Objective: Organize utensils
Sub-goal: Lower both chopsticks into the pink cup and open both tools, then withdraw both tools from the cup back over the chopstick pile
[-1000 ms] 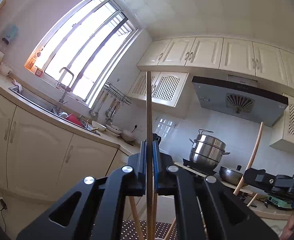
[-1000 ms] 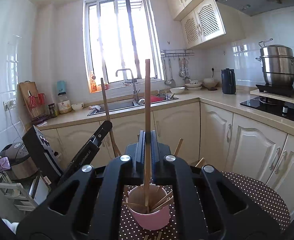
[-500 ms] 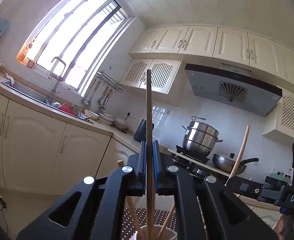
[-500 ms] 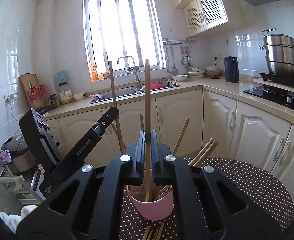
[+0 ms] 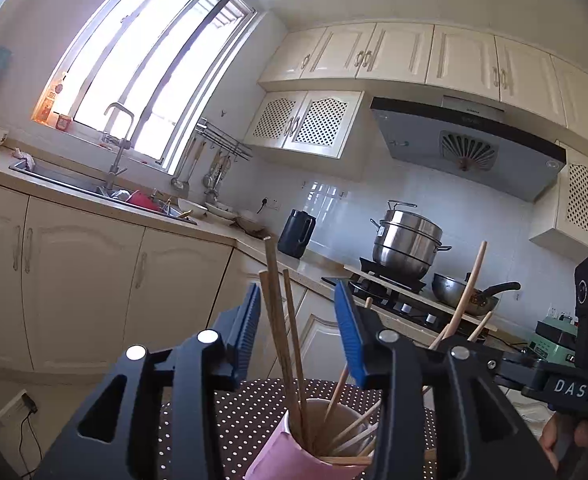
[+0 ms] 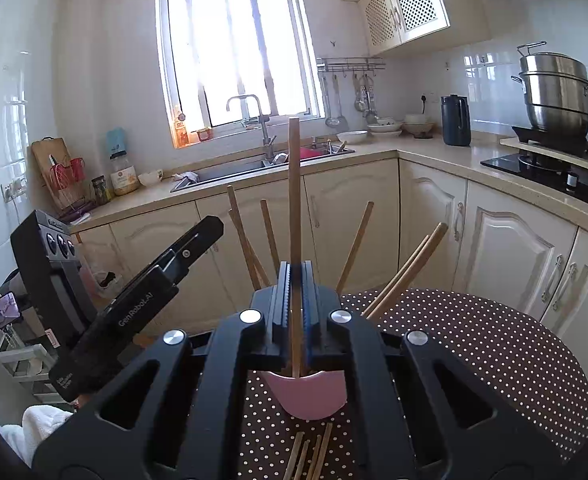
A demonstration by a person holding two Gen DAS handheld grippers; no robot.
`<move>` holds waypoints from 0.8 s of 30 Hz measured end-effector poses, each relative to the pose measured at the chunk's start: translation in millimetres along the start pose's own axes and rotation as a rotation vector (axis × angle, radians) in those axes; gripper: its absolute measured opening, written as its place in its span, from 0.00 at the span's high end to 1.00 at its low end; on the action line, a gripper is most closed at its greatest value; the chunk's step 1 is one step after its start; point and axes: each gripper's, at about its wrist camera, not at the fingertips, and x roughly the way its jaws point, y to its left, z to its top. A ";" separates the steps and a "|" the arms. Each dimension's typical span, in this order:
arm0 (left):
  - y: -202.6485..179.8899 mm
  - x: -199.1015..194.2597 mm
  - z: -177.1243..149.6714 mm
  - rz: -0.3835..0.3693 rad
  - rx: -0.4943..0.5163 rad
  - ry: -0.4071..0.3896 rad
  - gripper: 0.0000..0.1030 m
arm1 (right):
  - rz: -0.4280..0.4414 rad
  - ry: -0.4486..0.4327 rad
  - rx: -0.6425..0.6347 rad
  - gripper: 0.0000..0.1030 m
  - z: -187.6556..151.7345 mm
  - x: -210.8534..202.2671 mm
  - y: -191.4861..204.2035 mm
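Observation:
A pink cup (image 5: 294, 454) stands on the dotted table and holds several wooden chopsticks (image 5: 278, 328). My left gripper (image 5: 299, 320) is open just above the cup, its blue pads on either side of the upright chopsticks. My right gripper (image 6: 295, 280) is shut on one upright chopstick (image 6: 294, 184) whose lower end dips into the pink cup (image 6: 306, 398). Several chopsticks (image 6: 406, 272) fan out of the cup. The left gripper also shows in the right wrist view (image 6: 198, 236). The right gripper's chopstick shows in the left wrist view (image 5: 468, 292).
The round table has a dark dotted cloth (image 6: 494, 352). More loose chopsticks (image 6: 310, 456) lie on it in front of the cup. Behind are cabinets, a sink (image 6: 230, 170), a stove with a steel pot (image 6: 554, 88) and a black kettle (image 6: 456, 120).
My left gripper has opened and let its chopstick drop into the cup. My right gripper has come lower over the cup, still holding its chopstick.

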 end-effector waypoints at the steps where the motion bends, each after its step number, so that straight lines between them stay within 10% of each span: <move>1: 0.0 -2.6 1.3 0.004 -0.002 0.004 0.57 | -0.002 0.000 0.002 0.94 -0.3 -0.9 0.6; 10: -10.1 -33.7 15.3 0.050 0.051 0.041 0.32 | -0.069 -0.009 0.019 0.92 0.7 -16.0 5.7; 24: -47.5 -89.7 34.5 0.096 0.133 0.079 0.28 | -0.099 -0.032 0.027 0.88 -4.4 -72.9 24.0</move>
